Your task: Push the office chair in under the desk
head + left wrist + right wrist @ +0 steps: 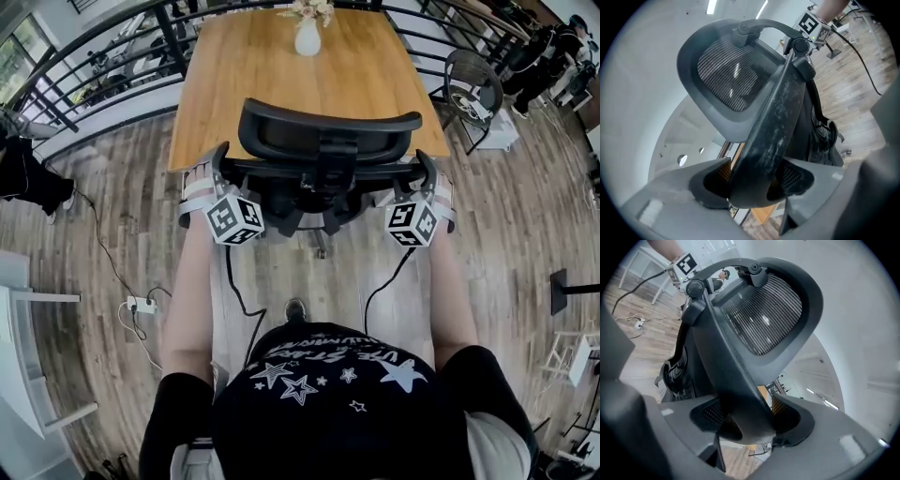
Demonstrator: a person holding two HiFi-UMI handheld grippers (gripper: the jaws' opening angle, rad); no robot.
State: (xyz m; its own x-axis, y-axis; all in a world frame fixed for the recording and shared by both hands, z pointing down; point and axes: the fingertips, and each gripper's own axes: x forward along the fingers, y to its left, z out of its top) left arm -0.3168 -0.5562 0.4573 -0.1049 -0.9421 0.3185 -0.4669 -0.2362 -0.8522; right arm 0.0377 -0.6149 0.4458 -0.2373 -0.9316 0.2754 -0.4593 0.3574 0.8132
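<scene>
Clenched on the office chair [328,141] back with left tongs [759,176] and right tongs [747,418] (both tight). Ahead, worktop [272,89] with vase [307,38].

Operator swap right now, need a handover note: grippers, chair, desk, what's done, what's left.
Left gripper: shut on the office chair, left side of its back frame.
Right gripper: shut on the right side of that frame.
Chair faces the desk, with its backrest at the near edge; the seat is hidden from above.
Done: both grips set, chair up at the desk.
Left: probably push further under, then let go.
</scene>
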